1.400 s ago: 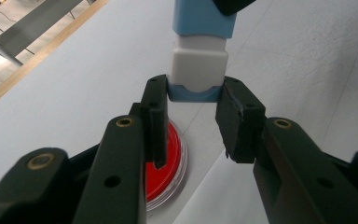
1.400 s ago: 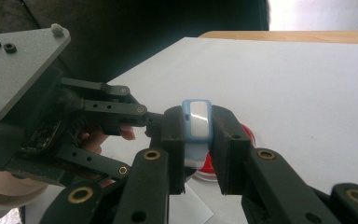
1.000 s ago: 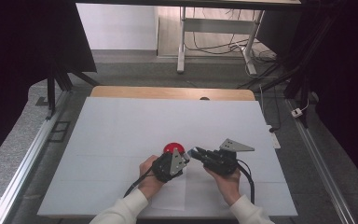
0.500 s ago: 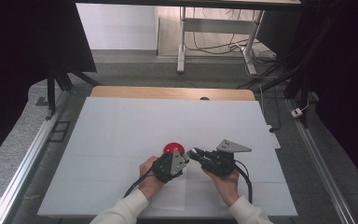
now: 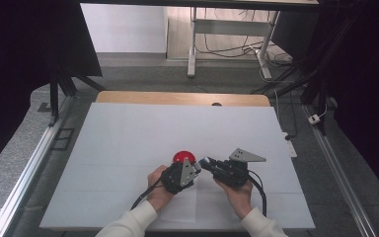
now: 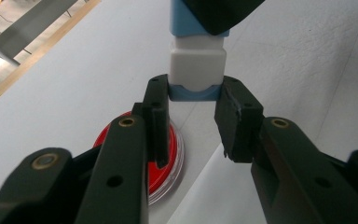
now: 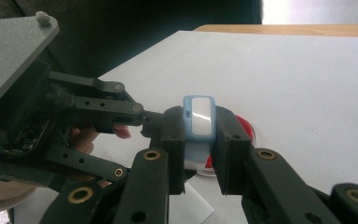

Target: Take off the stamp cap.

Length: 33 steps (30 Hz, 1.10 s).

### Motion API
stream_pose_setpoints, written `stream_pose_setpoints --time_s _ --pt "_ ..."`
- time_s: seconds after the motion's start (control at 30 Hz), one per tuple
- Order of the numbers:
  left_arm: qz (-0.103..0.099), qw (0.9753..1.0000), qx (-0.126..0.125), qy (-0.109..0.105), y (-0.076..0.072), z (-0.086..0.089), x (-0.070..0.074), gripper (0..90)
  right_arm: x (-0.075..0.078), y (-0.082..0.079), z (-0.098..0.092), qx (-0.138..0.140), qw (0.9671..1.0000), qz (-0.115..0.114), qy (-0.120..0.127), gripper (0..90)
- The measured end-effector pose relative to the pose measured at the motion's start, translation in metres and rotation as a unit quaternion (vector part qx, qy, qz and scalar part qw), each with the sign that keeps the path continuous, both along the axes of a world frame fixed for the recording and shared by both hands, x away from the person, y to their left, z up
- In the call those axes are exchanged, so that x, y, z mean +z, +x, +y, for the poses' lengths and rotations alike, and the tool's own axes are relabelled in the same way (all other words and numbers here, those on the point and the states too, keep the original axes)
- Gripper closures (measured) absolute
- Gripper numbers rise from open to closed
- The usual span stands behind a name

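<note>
Near the front edge of the white table (image 5: 128, 128), the two grippers meet tip to tip over a small blue-and-white block (image 7: 198, 116). The right gripper (image 7: 199, 140) has its jaws closed on the block's sides, gripping the blue casing with the white face turned toward its camera. In the left gripper view the left gripper (image 6: 196, 105) has its jaws set against the blue end of the same block (image 6: 197, 70), one on each side, pinching it at the tips. The block is held in the air between the two tools, just above and to the near right of a round red lid (image 5: 183, 157) that lies flat on the table. In the high view the left gripper (image 5: 195, 168) and right gripper (image 5: 205, 163) sit just right of the table's middle, a hand (image 5: 159, 195) behind each.
</note>
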<state>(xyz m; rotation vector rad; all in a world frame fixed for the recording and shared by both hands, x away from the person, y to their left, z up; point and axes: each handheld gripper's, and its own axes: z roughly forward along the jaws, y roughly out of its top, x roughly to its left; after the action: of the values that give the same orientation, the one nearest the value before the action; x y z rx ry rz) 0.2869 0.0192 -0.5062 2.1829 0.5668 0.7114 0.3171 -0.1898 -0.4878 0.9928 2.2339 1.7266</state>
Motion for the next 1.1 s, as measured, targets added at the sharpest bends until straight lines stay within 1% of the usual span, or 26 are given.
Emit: stream_pose_setpoints --time_s 0.1,0.2,0.57,0.77,0.83,0.9,0.93,0.97,1.0,1.07,1.1 --pt "0.004 1.0 0.002 -0.007 0.0003 0.0011 0.0 65.9 0.0001 -0.0016 0.0003 -0.003 1.0 -0.003 -0.001 75.2" --pt "0.002 1.0 0.003 -0.007 -0.0002 0.0011 0.0003 65.9 0.0004 -0.0021 0.0002 -0.004 1.0 -0.004 0.002 75.2" --pt "-0.013 0.9997 -0.002 0.019 -0.0009 0.0005 0.0003 66.0 0.0001 -0.0005 0.0 0.001 1.0 0.004 0.0 75.2" --pt "-0.022 0.9994 -0.004 0.026 -0.0013 0.0008 0.002 66.0 0.0004 -0.0004 -0.0002 0.001 1.0 0.003 0.002 75.2" --pt "-0.016 0.9998 -0.004 0.014 -0.0007 0.0022 0.0027 65.9 0.0007 -0.0014 -0.0002 -0.001 1.0 -0.001 0.005 75.2" --pt "-0.001 1.0 -0.002 -0.002 0.001 0.0041 0.003 65.9 0.0008 -0.0028 0.0001 -0.005 0.9999 -0.004 0.008 75.2" --pt "0.002 1.0 -0.002 -0.005 0.0015 0.0046 0.0028 65.9 0.0006 -0.0035 0.0002 -0.007 0.9999 -0.006 0.009 75.2" --pt "0.0 1.0 -0.001 -0.001 0.0011 0.0042 0.0027 65.9 0.0002 -0.0041 0.0003 -0.008 0.9999 -0.008 0.009 75.2" --pt "-0.001 1.0 -0.001 0.0 0.0008 0.0037 0.0024 65.9 -0.0001 -0.0043 0.0004 -0.009 0.9999 -0.008 0.008 75.2" --pt "0.002 0.9999 0.004 0.01 0.0023 0.0046 0.0005 66.2 0.0004 -0.0043 -0.0006 -0.009 0.9999 -0.009 0.01 75.2" --pt "0.002 0.9999 0.007 0.012 0.0033 0.0063 -0.0003 66.2 0.0021 -0.0043 -0.002 -0.013 0.9998 -0.014 0.006 75.2"
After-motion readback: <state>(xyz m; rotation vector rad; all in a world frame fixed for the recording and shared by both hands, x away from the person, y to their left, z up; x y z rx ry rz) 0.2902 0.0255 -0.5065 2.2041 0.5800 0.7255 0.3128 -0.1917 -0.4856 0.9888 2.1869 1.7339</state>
